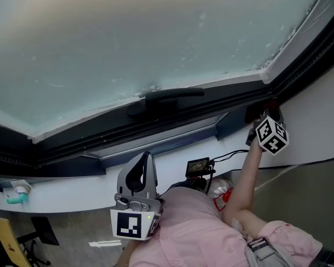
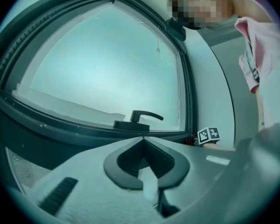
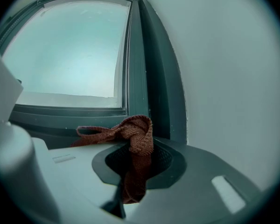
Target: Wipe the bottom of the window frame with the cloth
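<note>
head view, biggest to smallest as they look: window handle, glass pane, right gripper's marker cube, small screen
1. glass pane
2. window handle, longer but slimmer than the cube, a near tie
3. right gripper's marker cube
4. small screen

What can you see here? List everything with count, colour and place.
window pane: one, frosted pale teal, inside the frame
window frame: one, dark grey, around the pane
handle: one, black, on the frame's bottom rail
cloth: one, reddish brown, by the frame's bottom right corner
sill: one, white, below the frame
small screen device: one, black, below the frame, near the shirt
shirt: one, pink, on the person
left gripper: one, grey, fingers together, empty
right gripper: one, grey, fingers shut on the cloth
</note>
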`<state>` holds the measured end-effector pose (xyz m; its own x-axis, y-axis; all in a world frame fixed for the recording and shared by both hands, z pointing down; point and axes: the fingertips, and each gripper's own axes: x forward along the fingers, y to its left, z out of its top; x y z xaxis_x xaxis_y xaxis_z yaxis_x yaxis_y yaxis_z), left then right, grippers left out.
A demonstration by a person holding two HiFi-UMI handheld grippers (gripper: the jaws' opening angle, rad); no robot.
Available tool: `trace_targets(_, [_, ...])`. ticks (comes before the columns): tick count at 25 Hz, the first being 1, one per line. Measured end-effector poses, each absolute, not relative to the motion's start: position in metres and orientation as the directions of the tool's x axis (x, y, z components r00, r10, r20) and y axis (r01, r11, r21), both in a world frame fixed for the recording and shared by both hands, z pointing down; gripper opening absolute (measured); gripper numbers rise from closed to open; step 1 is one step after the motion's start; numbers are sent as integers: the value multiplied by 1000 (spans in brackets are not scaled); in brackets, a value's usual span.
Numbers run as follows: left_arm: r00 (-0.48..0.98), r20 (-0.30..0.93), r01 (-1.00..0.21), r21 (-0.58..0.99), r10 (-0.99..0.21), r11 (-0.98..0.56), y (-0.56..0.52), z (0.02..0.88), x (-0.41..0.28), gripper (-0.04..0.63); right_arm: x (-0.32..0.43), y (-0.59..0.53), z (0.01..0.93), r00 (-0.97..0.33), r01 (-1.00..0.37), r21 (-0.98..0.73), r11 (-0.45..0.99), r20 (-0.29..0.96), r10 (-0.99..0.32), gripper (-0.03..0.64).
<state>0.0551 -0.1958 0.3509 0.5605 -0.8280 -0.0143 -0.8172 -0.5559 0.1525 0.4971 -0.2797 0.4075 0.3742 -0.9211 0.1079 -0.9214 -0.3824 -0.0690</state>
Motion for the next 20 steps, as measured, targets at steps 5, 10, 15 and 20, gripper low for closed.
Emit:
trace_targets(5, [537,-16,-830,168,-843,-532,-188,353,42,-6,494,-281,407,336,-939,-32,-342,116,-935,51])
trace_targets(10, [514,-6,-841,193,-858,-505,-175,360,23,-6,475,-268,408,278,-961,42,-275,140,-950,52])
trace_targets(15, [495,-9,-851,201,-869,-486,-162,365,0,-6,437,-246,388,205,-976,99,-195,113,-972,54])
trace_targets(20, [447,-4,-872,222,-895,-437,-144,372,-34,-6,390,-207,362,87,-991,112,-79,75,-993,57])
